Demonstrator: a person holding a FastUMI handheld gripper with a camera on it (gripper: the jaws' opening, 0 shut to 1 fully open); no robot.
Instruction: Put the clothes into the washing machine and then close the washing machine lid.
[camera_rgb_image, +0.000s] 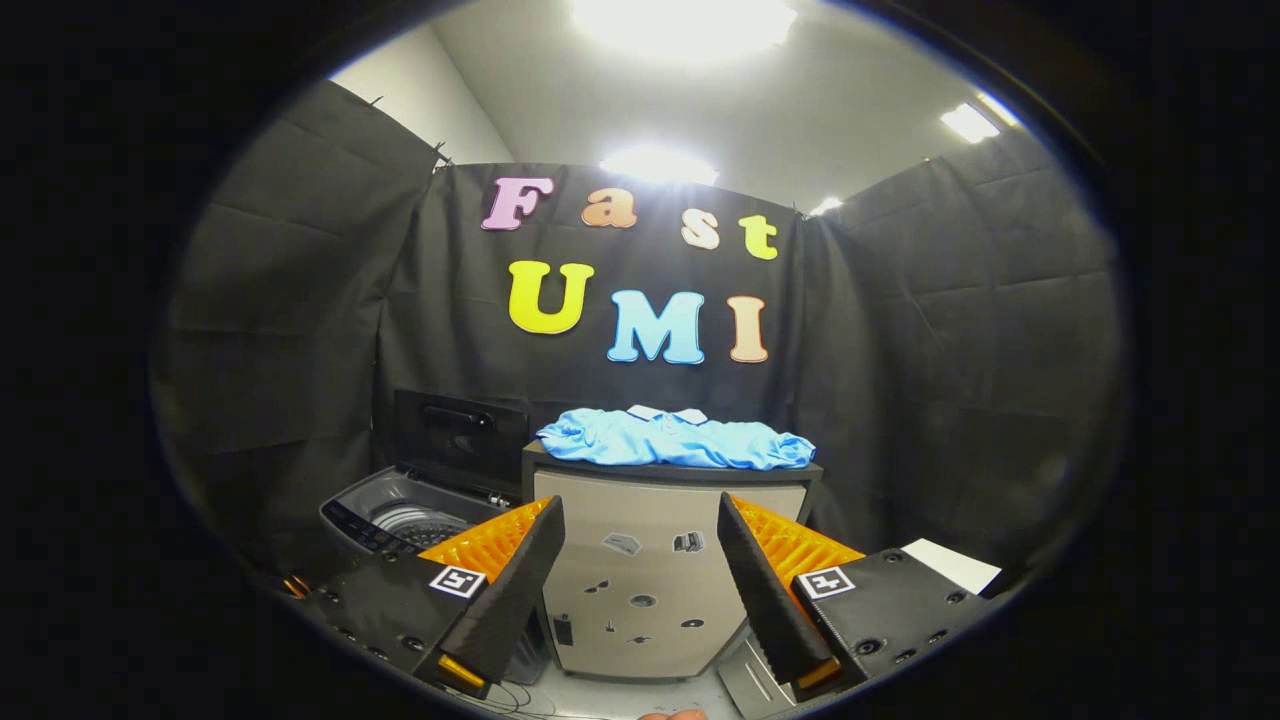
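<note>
Gripper view: the gripper (640, 540) hangs with its fingers (520, 580) spread wide, holding nothing. Well beyond them, a blue shirt (675, 442) lies in a heap on top of a beige cabinet (640, 570). Left of the cabinet stands the washer (395, 520), its lid (460, 440) raised.

A beige cabinet (640, 560) (stickers (622, 543) on its front) stands before black cloth.
</note>
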